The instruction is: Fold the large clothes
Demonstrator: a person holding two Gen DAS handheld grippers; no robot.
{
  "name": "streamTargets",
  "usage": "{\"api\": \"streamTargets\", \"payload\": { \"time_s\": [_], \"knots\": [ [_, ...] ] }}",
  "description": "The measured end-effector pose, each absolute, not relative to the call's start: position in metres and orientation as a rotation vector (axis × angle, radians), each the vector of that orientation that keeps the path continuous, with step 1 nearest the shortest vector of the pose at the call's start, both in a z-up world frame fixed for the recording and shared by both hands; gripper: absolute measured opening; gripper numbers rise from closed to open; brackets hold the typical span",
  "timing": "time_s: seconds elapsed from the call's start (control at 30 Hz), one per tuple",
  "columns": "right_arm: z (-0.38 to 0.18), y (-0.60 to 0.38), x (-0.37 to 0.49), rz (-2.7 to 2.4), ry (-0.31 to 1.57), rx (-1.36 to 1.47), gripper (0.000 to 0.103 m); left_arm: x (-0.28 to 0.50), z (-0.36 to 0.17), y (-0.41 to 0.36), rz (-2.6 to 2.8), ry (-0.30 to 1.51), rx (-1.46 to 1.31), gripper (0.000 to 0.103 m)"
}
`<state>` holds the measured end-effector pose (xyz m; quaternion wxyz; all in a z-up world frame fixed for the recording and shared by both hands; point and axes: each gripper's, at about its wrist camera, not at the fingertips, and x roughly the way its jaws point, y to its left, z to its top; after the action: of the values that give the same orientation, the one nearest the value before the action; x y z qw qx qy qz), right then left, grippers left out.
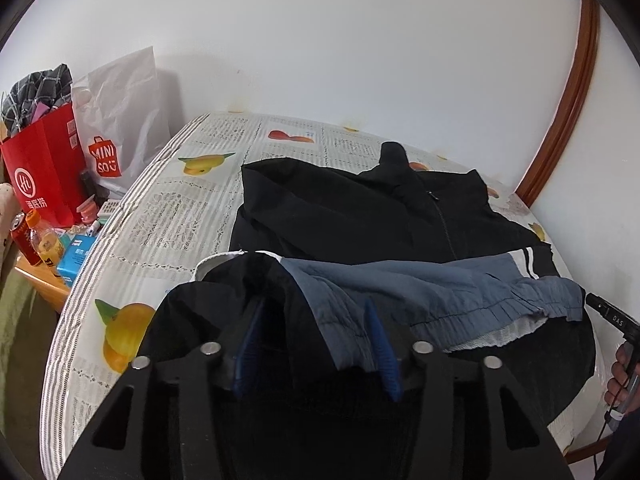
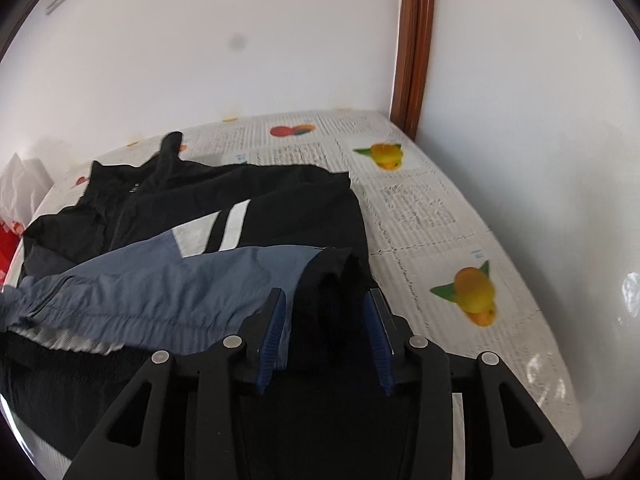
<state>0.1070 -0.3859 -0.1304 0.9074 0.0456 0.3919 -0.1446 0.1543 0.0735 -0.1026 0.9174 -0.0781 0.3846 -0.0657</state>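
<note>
A black zip jacket (image 1: 360, 208) with a blue-grey panel (image 1: 400, 284) and white stripes (image 1: 524, 260) lies on a bed with a fruit-print cover (image 1: 168, 216). Its near part is doubled back over the body, with the collar (image 2: 168, 152) at the far end. My left gripper (image 1: 314, 306) is open over the fold's left corner; black and blue-grey cloth lies loose between its blue pads (image 1: 250, 336). My right gripper (image 2: 327, 292) is open at the fold's right corner, black cloth (image 2: 332, 280) bunched between its pads (image 2: 274, 328) without being pinched. The left wrist view catches the right gripper's body (image 1: 612, 316) and a hand (image 1: 622, 364).
A red paper bag (image 1: 44, 168) and a white shopping bag (image 1: 120, 120) stand left of the bed, with bottles and small packets (image 1: 52, 244) on a wooden side table (image 1: 40, 284). White walls close in behind and on the right, with a brown wooden frame (image 2: 414, 48).
</note>
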Motion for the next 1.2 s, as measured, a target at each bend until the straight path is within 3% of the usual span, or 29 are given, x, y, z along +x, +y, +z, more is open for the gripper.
{"api": "streamTargets", "payload": {
  "time_s": [0.23, 0.6, 0.97, 1.2],
  "knots": [
    [-0.121, -0.354, 0.074, -0.153, 0.787, 0.069, 0.043, 0.124, -0.092, 0.074, -0.154, 0.765, -0.159, 0.052],
    [-0.178, -0.327, 0.079, -0.081, 0.933, 0.058, 0.043, 0.095, -0.117, 0.072, -0.176, 0.846, -0.124, 0.053],
    [-0.187, -0.322, 0.116, -0.125, 0.977, 0.033, 0.043, 0.121, -0.141, 0.026, -0.099, 0.858, 0.156, 0.054],
    [-0.188, -0.319, 0.130, -0.137, 0.989, 0.034, 0.043, 0.145, -0.129, 0.023, -0.113, 0.804, 0.140, 0.054]
  ]
}}
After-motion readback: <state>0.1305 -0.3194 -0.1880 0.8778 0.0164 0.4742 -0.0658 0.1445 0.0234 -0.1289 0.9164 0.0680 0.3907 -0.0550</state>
